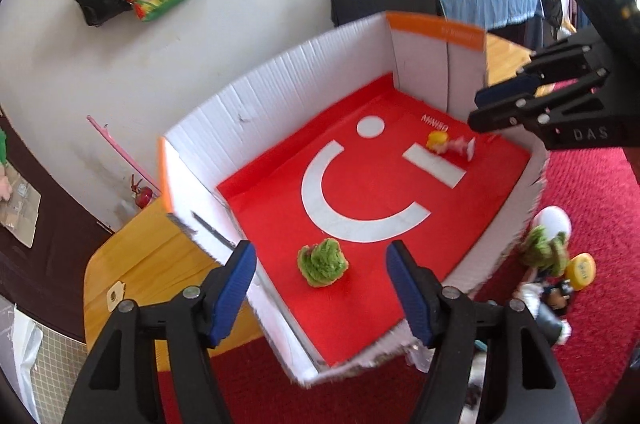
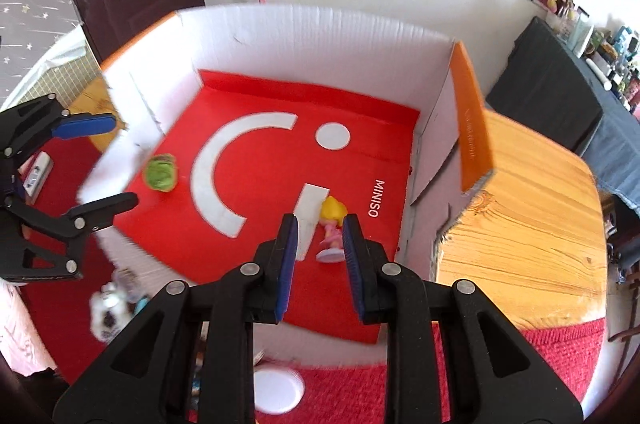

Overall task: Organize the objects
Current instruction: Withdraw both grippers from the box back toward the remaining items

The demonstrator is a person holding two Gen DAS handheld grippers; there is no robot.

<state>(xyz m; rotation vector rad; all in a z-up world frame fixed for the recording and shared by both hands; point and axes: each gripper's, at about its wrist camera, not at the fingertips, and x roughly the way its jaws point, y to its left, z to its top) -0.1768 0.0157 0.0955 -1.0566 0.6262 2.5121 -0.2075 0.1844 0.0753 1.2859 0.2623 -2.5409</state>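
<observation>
While both tongs hover over the white box (image 2: 312, 35), nothing is held: the left tongs (image 1: 322, 284) gape wide and empty, the right tongs (image 2: 320, 264) stand nearly closed, also empty. The green knitted toy (image 1: 322, 262) on the red liner looks soft and light, best pinched across its middle; the doll figurine (image 2: 332, 230) seems rigid, best gripped at its body.
</observation>
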